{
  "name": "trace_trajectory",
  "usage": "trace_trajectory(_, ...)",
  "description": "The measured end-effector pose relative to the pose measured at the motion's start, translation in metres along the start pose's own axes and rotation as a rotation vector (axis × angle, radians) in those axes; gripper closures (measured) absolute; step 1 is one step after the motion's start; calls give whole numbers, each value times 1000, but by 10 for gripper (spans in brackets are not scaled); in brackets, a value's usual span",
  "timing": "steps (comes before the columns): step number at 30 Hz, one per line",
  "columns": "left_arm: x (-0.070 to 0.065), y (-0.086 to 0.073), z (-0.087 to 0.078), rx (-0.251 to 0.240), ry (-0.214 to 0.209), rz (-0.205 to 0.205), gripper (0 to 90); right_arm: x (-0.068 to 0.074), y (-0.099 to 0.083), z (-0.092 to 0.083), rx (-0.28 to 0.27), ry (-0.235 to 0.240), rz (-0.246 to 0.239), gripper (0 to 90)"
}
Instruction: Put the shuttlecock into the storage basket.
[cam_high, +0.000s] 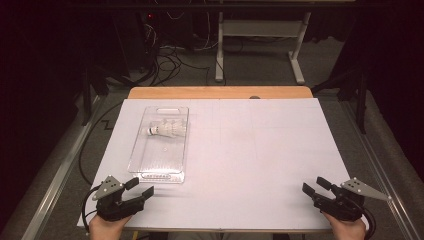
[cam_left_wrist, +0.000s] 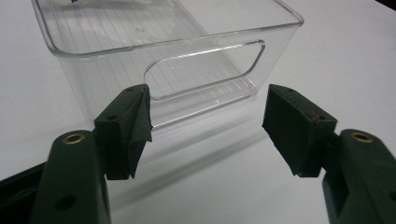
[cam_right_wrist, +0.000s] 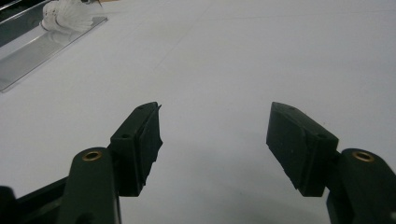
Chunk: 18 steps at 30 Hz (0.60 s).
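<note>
Both grippers idle at the near table edge, jaws apart, nothing between them. Left gripper (cam_high: 138, 192) sits just short of the clear plastic bin (cam_high: 145, 162), its cut-out handle (cam_left_wrist: 205, 70) dead ahead of the jaws. Shuttlecock (cam_high: 165, 129) lies on its side in the bin's far half, well beyond the left gripper and far off diagonally from the right gripper (cam_high: 315, 186). My call: go in with the left from above, clear the near wall, pinch the cork end, not the feathers.

Glossy clear plastic tray (cam_high: 150, 165) on a matt white table (cam_high: 260, 150).
</note>
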<state>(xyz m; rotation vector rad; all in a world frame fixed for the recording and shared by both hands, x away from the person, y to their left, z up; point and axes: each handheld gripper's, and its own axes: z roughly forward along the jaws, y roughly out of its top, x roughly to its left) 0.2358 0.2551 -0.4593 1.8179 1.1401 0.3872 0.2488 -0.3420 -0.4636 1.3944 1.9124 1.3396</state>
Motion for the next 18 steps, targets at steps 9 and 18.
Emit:
trace_trajectory(9,0,0,-1,-3,0,-2,332,0,0,0,0,2,0,350)
trace_trajectory(18,0,0,-1,-4,0,-3,332,-1,0,0,0,2,5,347)
